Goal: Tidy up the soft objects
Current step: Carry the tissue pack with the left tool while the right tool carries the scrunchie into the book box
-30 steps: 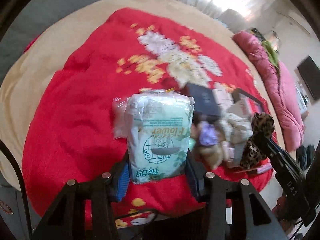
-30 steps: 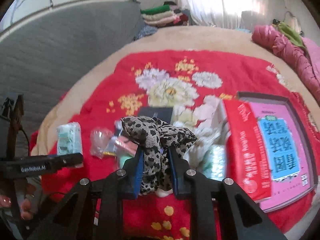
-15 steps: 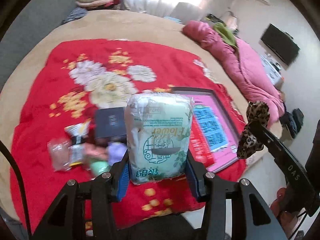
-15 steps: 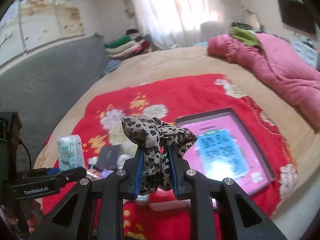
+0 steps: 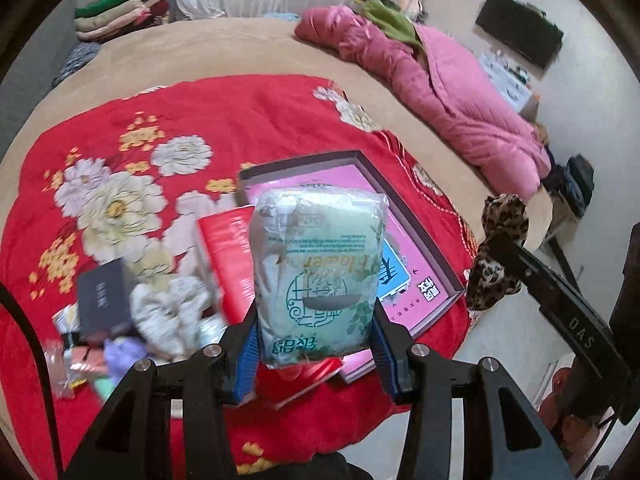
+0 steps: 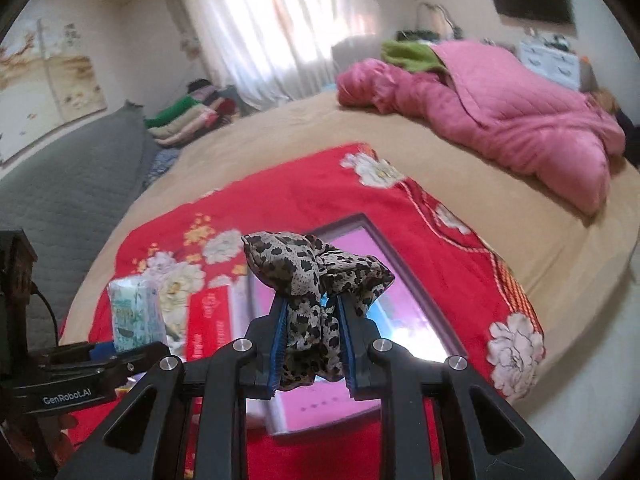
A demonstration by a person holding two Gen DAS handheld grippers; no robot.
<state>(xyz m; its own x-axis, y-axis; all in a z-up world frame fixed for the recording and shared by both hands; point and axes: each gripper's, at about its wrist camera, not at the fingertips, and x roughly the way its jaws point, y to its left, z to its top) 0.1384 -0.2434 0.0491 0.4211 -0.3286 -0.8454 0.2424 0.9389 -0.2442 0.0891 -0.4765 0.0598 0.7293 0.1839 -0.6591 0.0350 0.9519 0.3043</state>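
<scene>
My left gripper (image 5: 316, 354) is shut on a pale green tissue pack (image 5: 318, 276) in clear wrap, held upright above the red floral blanket (image 5: 248, 120). My right gripper (image 6: 310, 344) is shut on a leopard-print cloth bow (image 6: 312, 276). Both are raised over an open pink-lined box (image 5: 404, 248) with a grey rim, and a red lid (image 5: 228, 256) lies against its left side. In the right wrist view the tissue pack (image 6: 136, 312) shows at lower left; in the left wrist view the bow (image 5: 496, 252) shows at right.
A heap of small items lies left of the box: a dark card box (image 5: 102, 296), a white fluffy cloth (image 5: 168, 312), a lilac piece (image 5: 120, 360) and wrapped packets (image 5: 60, 368). A pink quilt (image 5: 440, 88) lies at the far right, folded clothes (image 5: 120, 16) at the back.
Both grippers have swung right with their loads and rolled, from above the heap of small items to above the pink-lined box. Both grips are unchanged.
</scene>
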